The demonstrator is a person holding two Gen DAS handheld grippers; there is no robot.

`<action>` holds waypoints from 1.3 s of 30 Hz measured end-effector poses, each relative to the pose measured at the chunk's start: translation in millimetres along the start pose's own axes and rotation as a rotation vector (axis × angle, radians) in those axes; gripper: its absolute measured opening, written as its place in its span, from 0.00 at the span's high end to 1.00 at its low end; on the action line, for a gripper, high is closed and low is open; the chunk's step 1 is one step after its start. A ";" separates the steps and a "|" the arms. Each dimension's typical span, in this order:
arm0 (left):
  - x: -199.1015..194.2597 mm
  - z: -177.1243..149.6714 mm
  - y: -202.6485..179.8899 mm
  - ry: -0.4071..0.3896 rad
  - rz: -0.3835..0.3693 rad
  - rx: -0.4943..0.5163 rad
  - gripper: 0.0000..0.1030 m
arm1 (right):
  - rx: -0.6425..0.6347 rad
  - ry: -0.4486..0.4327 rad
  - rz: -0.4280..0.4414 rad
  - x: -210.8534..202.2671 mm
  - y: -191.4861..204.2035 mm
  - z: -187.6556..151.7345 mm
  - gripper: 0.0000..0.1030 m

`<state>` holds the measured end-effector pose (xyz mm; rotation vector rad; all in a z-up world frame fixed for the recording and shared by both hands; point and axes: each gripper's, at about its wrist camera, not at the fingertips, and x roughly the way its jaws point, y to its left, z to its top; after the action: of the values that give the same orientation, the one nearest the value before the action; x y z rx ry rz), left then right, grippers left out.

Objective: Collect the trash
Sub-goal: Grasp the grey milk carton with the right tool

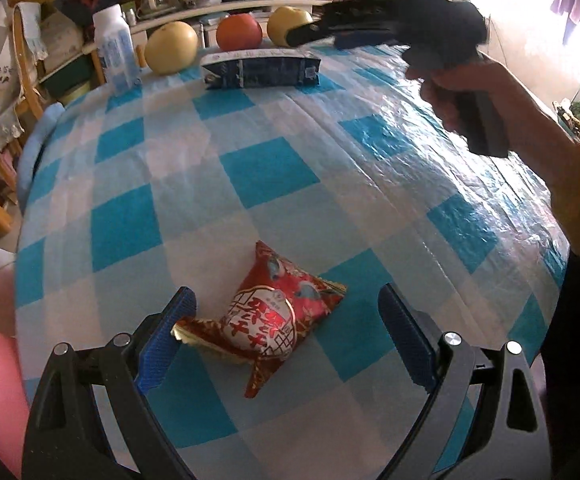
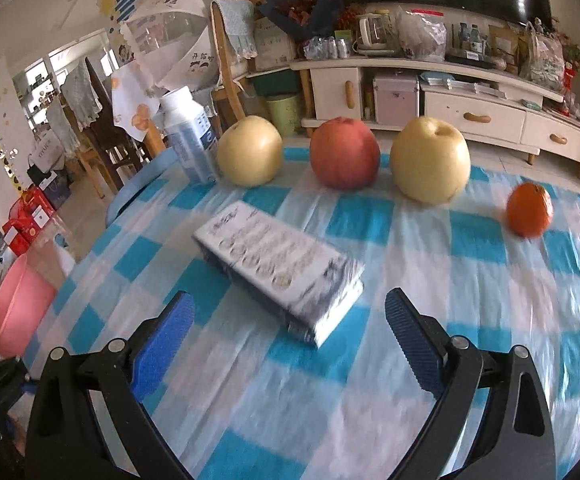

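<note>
Left gripper [image 1: 286, 332] jaws apart, straddling red snack packet [image 1: 278, 320]. Right gripper [image 2: 290, 338] jaws apart, near the flat carton [image 2: 278, 268]; 3 fruits far.

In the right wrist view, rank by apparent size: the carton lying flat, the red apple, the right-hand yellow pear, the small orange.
1. Carton, though it is nearest the camera.
2. Right-hand yellow pear.
3. Red apple, only slightly smaller.
4. Small orange, clearly smallest.

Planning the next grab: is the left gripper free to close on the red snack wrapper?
Probably yes. The left gripper is open, its blue pads on either side of the red snack wrapper, and nothing else lies between them on the checked tablecloth.
</note>
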<state>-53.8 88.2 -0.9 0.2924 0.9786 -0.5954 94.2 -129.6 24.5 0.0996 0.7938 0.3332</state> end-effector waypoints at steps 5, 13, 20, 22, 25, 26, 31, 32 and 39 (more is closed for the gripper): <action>1.8 3.2 -4.5 -0.006 -0.054 0.000 0.10 | -0.055 0.032 -0.001 22.5 0.5 9.2 0.08; 3.2 7.0 -12.3 -0.020 -0.107 -0.011 0.10 | -0.132 0.107 0.034 47.0 15.5 6.5 0.08; 5.8 9.7 -16.2 -0.023 -0.075 0.016 0.10 | -0.219 0.176 0.125 46.9 36.2 -0.9 0.08; 6.0 10.1 -14.9 -0.025 -0.068 0.011 0.10 | -0.211 0.166 0.125 44.4 38.6 1.1 0.08; 6.5 10.4 -13.1 -0.031 -0.064 0.004 0.11 | -0.218 0.143 0.081 44.9 41.7 1.9 0.08; 6.8 10.7 -13.1 -0.031 -0.063 0.005 0.11 | -0.223 0.129 0.043 46.2 42.8 1.9 0.08; 7.7 9.3 -15.7 -0.027 -0.053 0.026 0.11 | -0.201 0.117 0.026 56.6 42.8 5.3 0.08; 7.3 9.0 -15.9 -0.025 -0.054 0.029 0.11 | -0.211 0.129 0.024 60.5 45.5 4.7 0.08; 5.9 7.7 -14.5 -0.022 -0.061 0.042 0.12 | -0.227 0.118 0.025 61.9 50.2 6.8 0.31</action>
<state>-54.6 70.8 -1.3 0.2934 0.9576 -0.6743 126.6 -61.6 -2.3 -0.1240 0.8667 0.4534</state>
